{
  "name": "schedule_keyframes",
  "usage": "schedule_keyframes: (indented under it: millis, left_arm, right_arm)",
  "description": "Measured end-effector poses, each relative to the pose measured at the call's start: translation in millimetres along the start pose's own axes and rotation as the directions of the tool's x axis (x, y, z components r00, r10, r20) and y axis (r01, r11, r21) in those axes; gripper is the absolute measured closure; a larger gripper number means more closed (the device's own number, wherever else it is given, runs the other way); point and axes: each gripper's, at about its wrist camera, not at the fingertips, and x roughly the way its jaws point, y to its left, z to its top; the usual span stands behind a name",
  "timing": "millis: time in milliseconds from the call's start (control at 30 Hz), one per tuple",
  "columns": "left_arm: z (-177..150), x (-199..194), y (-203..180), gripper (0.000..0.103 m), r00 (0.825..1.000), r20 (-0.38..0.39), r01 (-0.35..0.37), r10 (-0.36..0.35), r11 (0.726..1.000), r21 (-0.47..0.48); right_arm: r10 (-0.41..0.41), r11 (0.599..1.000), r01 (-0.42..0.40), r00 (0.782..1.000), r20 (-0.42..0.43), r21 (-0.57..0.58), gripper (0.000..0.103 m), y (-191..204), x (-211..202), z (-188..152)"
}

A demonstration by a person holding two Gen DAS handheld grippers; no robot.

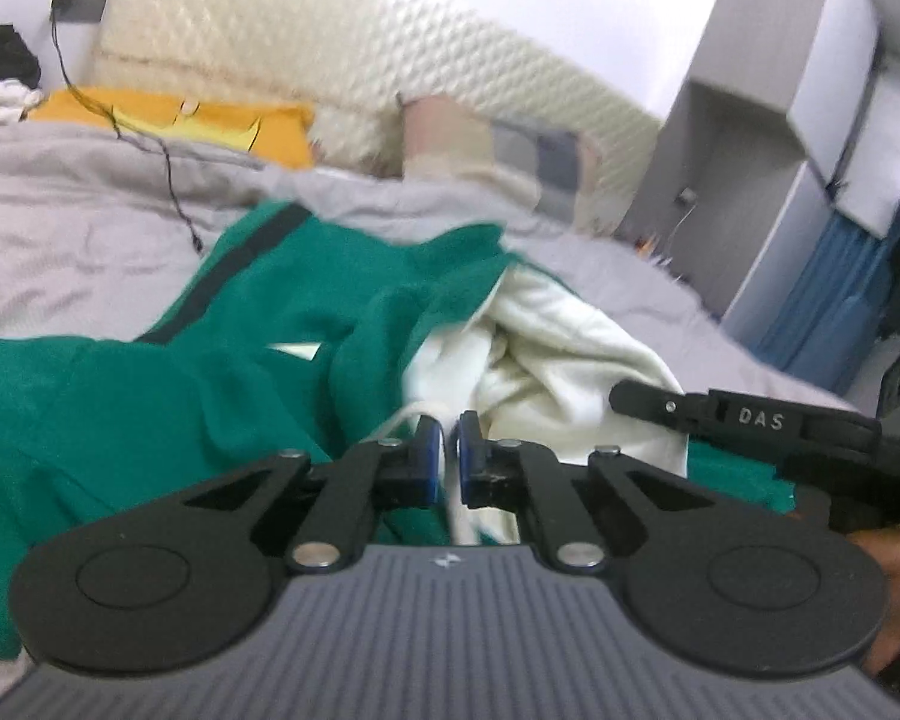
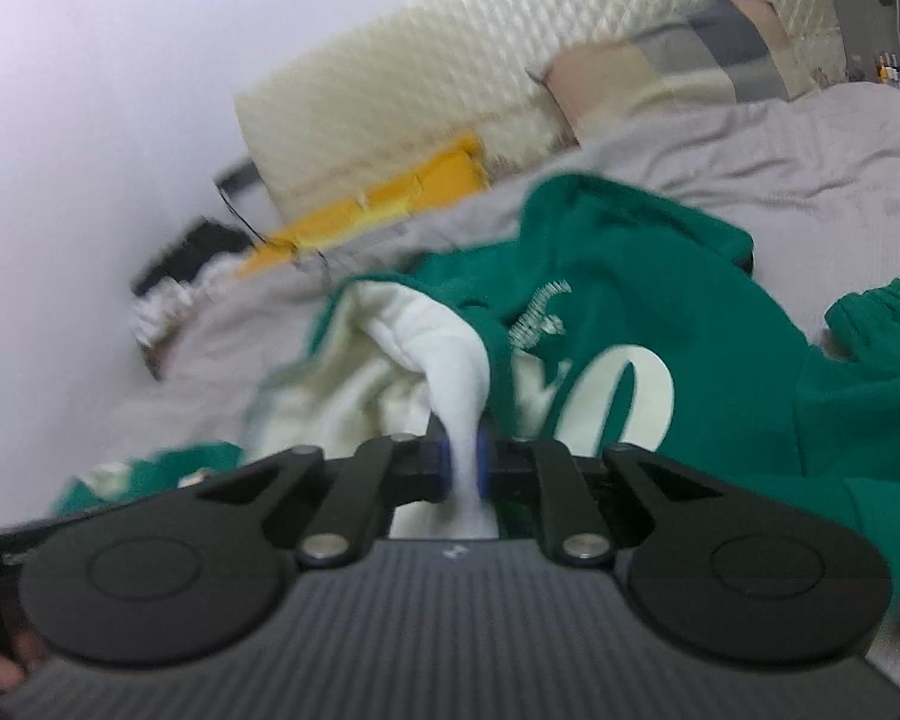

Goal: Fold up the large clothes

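gripping comes first here: the left gripper [image 1: 450, 447] has its jaws pinched narrow on a thin fold of the white lining, and the right gripper [image 2: 463, 462] is clamped on a thicker roll of that same lining. the green sweatshirt [image 2: 660, 324] lies bunched and part inside-out on the grey bedspread [image 2: 810, 150], so i judge this the pick-up step, and the next move calls for lifting and spreading both grips apart to flatten it.

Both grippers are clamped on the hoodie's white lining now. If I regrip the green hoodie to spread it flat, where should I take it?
Probably the green hoodie by its dark-banded edge, coming from the far left. That edge lies flat and exposed on the grey bedcover, while the white lining is bunched.
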Motion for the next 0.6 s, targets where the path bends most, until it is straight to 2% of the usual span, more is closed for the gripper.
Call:
schedule_keyframes:
  millis: [67, 133, 200, 333, 400, 533, 567, 600]
  left_arm:
    - [-2.3, -18.6, -2.5, 0.096, 0.999, 0.004, 0.044, -0.044, 0.999, -0.019]
    - [-7.0, -29.3, -5.2, 0.096, 0.998, -0.017, 0.065, -0.066, 0.997, -0.046]
    - [-11.3, -35.7, -7.8, 0.096, 0.997, -0.045, 0.056, -0.059, 0.996, -0.07]
    - [-16.5, -53.0, -2.3, 0.095, 0.999, -0.038, 0.022, -0.026, 0.993, -0.114]
    - [-16.4, -60.1, 6.9, 0.095, 1.0, -0.027, 0.002, -0.006, 0.988, -0.157]
    - [-13.1, -67.2, 29.0, 0.095, 1.0, -0.007, 0.0, -0.002, 0.968, -0.253]
    - [-12.6, -67.0, 34.4, 0.093, 1.0, -0.008, 0.006, -0.009, 0.96, -0.281]
    - [-11.7, -66.9, 39.7, 0.087, 1.0, -0.008, 0.018, -0.021, 0.952, -0.306]
  right_arm:
    - [0.018, 1.0, -0.018, 1.0, 0.004, -0.01, 0.091, 9.1, -20.6, -5.6]
    - [0.019, 0.995, -0.021, 1.0, -0.024, -0.095, 0.091, 23.3, -33.0, -11.6]
    - [0.01, 0.988, -0.021, 0.997, -0.07, -0.155, 0.092, 35.8, -39.5, -18.6]
    - [-0.021, 0.959, -0.035, 0.981, -0.193, -0.28, 0.092, 66.2, -47.8, -44.1]
    - [-0.028, 0.942, -0.062, 0.964, -0.263, -0.329, 0.092, 77.5, -48.2, -60.8]
    - [-0.047, 0.91, -0.137, 0.904, -0.424, -0.392, 0.092, 88.9, -45.1, -95.6]
    - [-0.045, 0.909, -0.151, 0.892, -0.451, -0.389, 0.092, 89.1, -43.8, -99.6]
    - [-0.037, 0.914, -0.161, 0.881, -0.471, -0.372, 0.092, 88.0, -42.6, -101.3]
